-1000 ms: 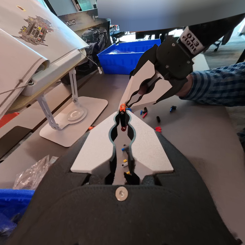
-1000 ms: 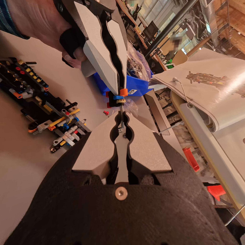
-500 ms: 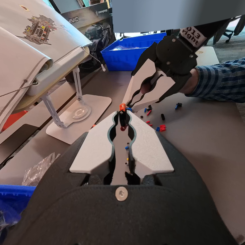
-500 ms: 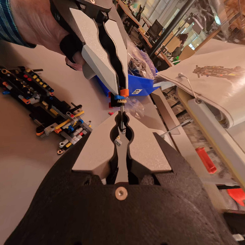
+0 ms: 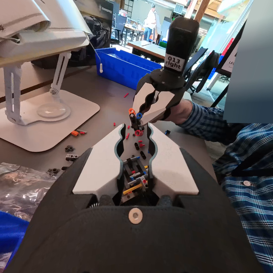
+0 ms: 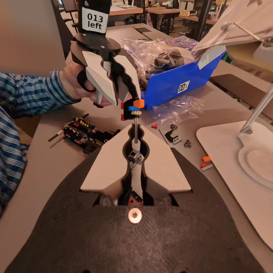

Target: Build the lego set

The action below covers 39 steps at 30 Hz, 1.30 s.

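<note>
A small lego sub-assembly [image 6: 130, 110] of black, orange, blue, red and tan parts sits on the end of a grey axle [image 6: 136, 133]. My right gripper [image 6: 135, 125] is shut on that axle and holds it above the table. It also shows in the left wrist view [image 5: 140, 118], with the sub-assembly [image 5: 134, 122] at its tips. My left gripper [image 5: 135, 125] is open, its fingers on either side of the sub-assembly and apart from it. In the right wrist view, the left gripper [image 6: 126, 100] hangs just above the sub-assembly. A larger lego build [image 6: 82, 133] lies on the table.
A white stand base [image 5: 48, 118] with an instruction booklet [image 5: 37, 22] is on the left. A blue bin [image 5: 125, 69] stands behind. Plastic bags [image 5: 19, 184] and loose small pieces [image 5: 138, 146] lie about. A person's checked sleeve [image 5: 221, 128] is on the right. Only a small space, under 4 cm, lies between the two pairs of fingers. The larger lego build [image 6: 82, 133] is about 15 centimeters from both grippers' fingertips.
My left gripper has opened and let go of the sub-assembly. My right gripper still holds the axle. Both grippers have tilted to look down at the table.
</note>
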Each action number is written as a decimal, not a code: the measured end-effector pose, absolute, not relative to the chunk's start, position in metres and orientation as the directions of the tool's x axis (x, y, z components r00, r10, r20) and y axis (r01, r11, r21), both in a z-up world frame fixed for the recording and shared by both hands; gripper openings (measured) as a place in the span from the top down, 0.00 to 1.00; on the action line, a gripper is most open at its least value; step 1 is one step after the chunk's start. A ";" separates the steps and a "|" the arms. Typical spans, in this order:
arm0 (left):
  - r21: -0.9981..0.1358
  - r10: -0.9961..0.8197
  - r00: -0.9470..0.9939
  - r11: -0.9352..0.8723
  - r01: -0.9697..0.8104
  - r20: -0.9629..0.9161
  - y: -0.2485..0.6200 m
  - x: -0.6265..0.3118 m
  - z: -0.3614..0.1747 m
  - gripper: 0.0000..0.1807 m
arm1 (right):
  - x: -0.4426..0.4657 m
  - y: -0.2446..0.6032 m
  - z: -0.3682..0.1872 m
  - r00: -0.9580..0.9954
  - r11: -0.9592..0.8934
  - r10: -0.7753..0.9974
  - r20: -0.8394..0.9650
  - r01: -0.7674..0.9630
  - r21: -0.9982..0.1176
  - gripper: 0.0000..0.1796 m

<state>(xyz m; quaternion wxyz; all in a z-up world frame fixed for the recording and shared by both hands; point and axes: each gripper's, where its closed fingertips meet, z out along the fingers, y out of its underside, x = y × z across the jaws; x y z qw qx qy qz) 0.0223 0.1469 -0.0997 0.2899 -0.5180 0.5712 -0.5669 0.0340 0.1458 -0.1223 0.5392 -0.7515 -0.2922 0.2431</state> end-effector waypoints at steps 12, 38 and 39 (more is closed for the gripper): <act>-0.910 -0.873 -0.303 -0.295 -0.291 0.381 0.148 0.027 -0.104 0.96 | 0.032 0.144 -0.124 0.678 -0.373 0.694 -0.243 0.050 -0.927 1.00; -0.912 -0.851 -0.352 -0.301 -0.281 0.389 0.146 0.027 -0.103 0.96 | 0.028 0.136 -0.121 0.541 -0.512 0.683 -0.491 -0.123 -0.850 1.00; -0.910 -0.849 -0.352 -0.306 -0.281 0.394 0.146 0.027 -0.103 0.96 | 0.028 0.137 -0.121 0.545 -0.508 0.684 -0.485 -0.121 -0.853 1.00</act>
